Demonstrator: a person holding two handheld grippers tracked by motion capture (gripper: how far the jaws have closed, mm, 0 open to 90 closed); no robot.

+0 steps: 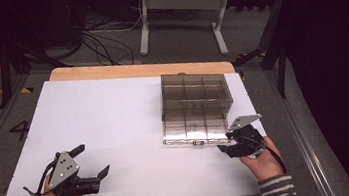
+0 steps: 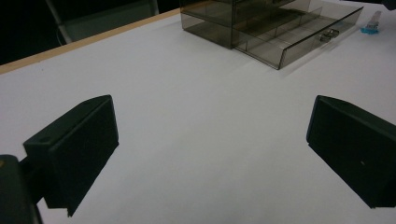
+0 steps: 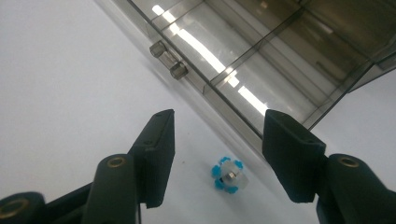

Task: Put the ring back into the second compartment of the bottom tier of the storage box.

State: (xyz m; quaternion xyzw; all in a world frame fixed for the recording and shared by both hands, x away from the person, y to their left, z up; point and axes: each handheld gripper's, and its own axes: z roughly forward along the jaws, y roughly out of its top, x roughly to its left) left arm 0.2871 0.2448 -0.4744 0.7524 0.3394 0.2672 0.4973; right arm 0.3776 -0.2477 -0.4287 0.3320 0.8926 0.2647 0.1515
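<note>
- My right gripper (image 3: 217,154) hovers over a small blue-and-clear piece (image 3: 228,177) on the white table (image 1: 115,120). That piece sits between the 2 black fingers (image 3: 156,154), a little nearer my side than their tips.
- The jaws stand partly open and hold nothing; neither pad touches the piece, and bare table shows on both sides of it.
- The piece looks roughly round from above, with blue tabs around a clear middle and a small metal spot at its centre, so I see no long axis to line up with.
- It lies just beside the front edge of the pulled-out drawer (image 3: 243,79) of the smoky plastic organizer (image 1: 195,98), close to that drawer's right corner. The drawer's 2 small handle knobs (image 3: 168,58) lie farther along the front.
- My judgement: the next move turns on dropping straight down and closing, while keeping the far finger off the drawer wall.
- My left gripper (image 1: 90,166) rests well apart on the table's left, jaws wide open and empty, so the right hand (image 1: 263,160) is clearly the nearer 1.
</note>
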